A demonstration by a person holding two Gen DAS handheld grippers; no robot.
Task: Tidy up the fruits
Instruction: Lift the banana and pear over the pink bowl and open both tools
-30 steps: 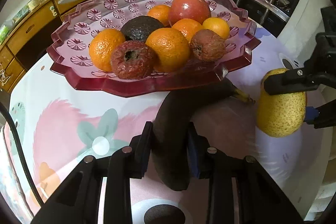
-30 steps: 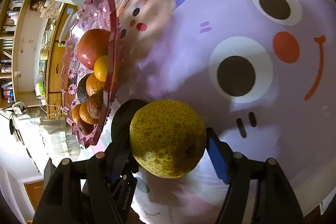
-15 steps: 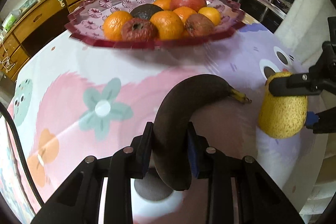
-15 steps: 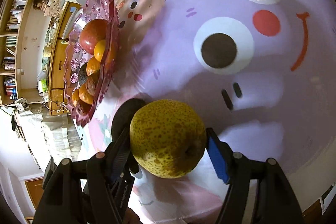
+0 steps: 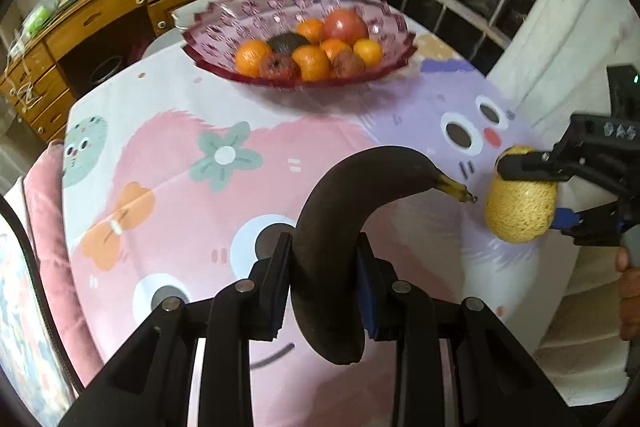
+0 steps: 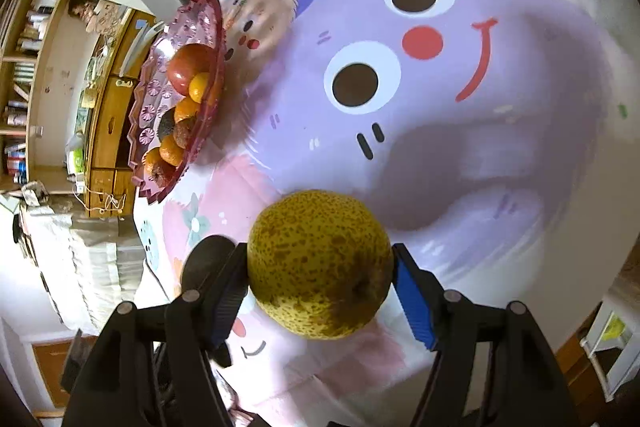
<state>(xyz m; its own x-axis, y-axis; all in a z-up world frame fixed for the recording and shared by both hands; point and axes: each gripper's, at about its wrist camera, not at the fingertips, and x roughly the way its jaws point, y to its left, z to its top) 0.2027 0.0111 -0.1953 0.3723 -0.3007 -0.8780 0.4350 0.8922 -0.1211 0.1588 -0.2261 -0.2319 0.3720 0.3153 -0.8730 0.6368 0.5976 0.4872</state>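
Left wrist view: my left gripper clamps a blackened banana above the tablecloth. My right gripper grips a speckled pear. Pink fruit dish sits well apart.

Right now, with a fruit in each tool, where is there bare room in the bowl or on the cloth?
The pink bowl has bare floor on its left half; its right half is crowded with the oranges and the red apple. The tablecloth between the bowl and the held banana and pear lies bare.
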